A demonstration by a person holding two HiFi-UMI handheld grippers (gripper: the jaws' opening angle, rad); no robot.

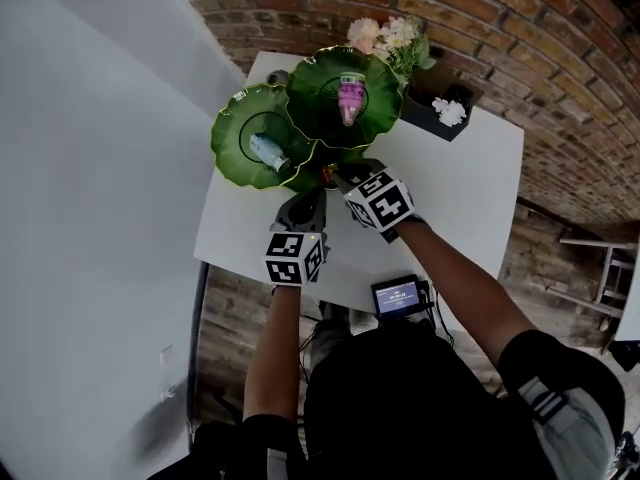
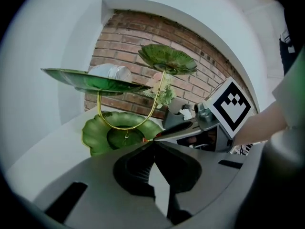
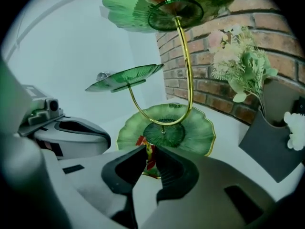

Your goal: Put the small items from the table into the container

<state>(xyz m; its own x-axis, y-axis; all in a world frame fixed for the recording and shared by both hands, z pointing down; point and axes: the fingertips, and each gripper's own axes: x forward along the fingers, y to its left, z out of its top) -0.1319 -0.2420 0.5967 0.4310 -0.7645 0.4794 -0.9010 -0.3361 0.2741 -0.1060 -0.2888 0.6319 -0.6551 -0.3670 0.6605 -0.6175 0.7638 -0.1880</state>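
Right gripper [image 3: 149, 150] is clamped on a small candy [image 3: 151, 163] in a red, green and yellow wrapper. The candy sits right at the near rim of the bottom dish [image 3: 195, 130] of the green leaf-dish stand [image 3: 184, 61] — can't tell if it's touching the rim or just clear of it. Left gripper [image 2: 153, 144] has its jaws pinched together at the tips with nothing between them. It's just in front of that same bottom dish, right next to the right gripper.

The stand is three leaf-shaped dishes on a curved gold stem. From the head view, the top dish [image 1: 385, 83] has a pink item [image 1: 350, 98] lying in it. The middle dish [image 1: 235, 128], out to the stand's left, holds a pale bluish one [image 1: 268, 151]. Behind the stand, against the brick wall [image 1: 480, 28], there's a bunch of flowers [image 1: 390, 36] — and beside those a black box [image 1: 430, 108] with white bits in it. All of it is on a white table [image 1: 470, 198].
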